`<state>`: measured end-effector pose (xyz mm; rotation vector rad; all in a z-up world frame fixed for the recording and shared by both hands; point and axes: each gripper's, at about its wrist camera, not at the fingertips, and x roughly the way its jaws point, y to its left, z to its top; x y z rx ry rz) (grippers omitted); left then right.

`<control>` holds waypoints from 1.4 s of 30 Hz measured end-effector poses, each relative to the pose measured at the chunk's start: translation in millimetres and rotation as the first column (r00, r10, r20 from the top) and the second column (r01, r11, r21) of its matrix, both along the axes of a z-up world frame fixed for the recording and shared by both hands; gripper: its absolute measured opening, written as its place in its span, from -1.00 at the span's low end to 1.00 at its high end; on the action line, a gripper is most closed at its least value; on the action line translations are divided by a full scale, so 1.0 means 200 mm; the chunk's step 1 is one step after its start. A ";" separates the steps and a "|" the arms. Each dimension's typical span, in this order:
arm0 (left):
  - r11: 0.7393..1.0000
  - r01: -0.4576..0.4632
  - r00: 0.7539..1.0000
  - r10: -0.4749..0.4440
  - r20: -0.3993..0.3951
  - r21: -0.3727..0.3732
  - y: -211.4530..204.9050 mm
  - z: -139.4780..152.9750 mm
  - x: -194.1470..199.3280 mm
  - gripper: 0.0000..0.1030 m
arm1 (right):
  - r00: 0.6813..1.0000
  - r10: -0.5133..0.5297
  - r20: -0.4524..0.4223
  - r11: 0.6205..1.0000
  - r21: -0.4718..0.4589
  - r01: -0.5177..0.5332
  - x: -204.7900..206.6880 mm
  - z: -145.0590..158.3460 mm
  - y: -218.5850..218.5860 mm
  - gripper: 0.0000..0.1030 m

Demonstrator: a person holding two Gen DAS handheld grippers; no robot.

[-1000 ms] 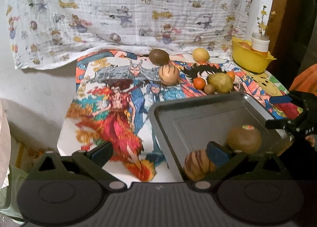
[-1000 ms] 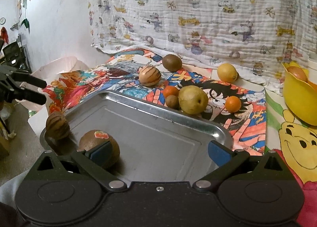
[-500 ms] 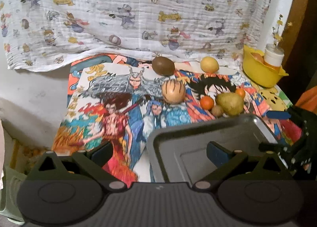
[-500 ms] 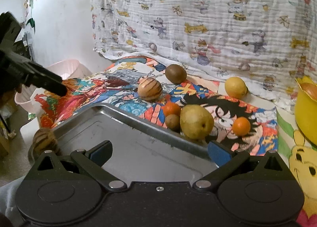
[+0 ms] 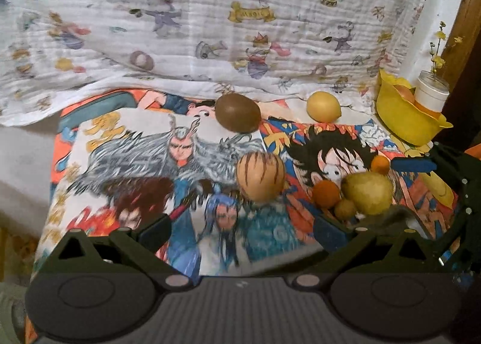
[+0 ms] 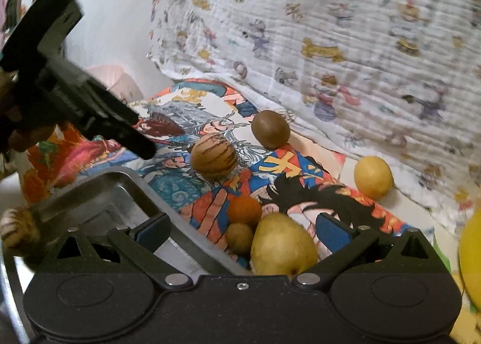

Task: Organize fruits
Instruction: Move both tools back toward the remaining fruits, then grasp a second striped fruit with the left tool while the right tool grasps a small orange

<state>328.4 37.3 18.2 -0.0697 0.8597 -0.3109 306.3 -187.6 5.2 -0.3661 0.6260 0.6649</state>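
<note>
Fruits lie on a cartoon-print cloth: a striped round fruit (image 5: 260,176) (image 6: 214,158), a brown kiwi (image 5: 238,113) (image 6: 270,128), a lemon (image 5: 323,106) (image 6: 373,176), a yellow pear (image 5: 367,192) (image 6: 282,244), an orange (image 5: 326,193) (image 6: 244,210), a second orange (image 5: 380,164) and a small brown fruit (image 5: 345,208) (image 6: 239,237). A metal tray (image 6: 126,190) holds another striped fruit (image 6: 18,229) at its left edge. My left gripper (image 5: 240,228) is open and empty above the cloth. My right gripper (image 6: 240,228) is open, its fingers on either side of the pear.
A yellow bowl (image 5: 402,115) with a white cup (image 5: 430,94) stands at the back right. A patterned sheet (image 5: 210,28) hangs behind the table. The left gripper's body (image 6: 66,88) reaches in over the tray's left side. The right gripper (image 5: 445,181) shows at the right edge.
Both grippers have moved forward towards the fruits. The tray has slid out of the left wrist view. The pear now sits between the right gripper's fingers.
</note>
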 end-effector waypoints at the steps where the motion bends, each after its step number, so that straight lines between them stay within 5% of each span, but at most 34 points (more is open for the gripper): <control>1: 1.000 0.004 1.000 -0.004 0.003 -0.002 -0.01 -0.01 0.03 0.99 | 1.000 0.010 0.002 1.000 -0.014 -0.010 0.02 -0.01 0.01 0.98; 18: 0.997 0.067 0.998 -0.067 0.018 -0.046 -0.08 -0.19 0.30 0.95 | 0.985 0.098 -0.141 0.991 -0.074 -0.109 0.31 -0.12 0.14 0.23; 32: 0.990 0.124 0.992 -0.123 0.018 -0.065 -0.11 -0.22 0.33 0.38 | 0.977 0.121 -0.177 0.984 -0.112 -0.142 0.34 -0.15 0.19 -0.27; 42: 0.989 0.133 0.991 -0.131 0.027 -0.070 -0.12 -0.22 0.34 0.11 | 0.978 0.120 -0.170 0.985 -0.102 -0.139 0.34 -0.15 0.19 -0.32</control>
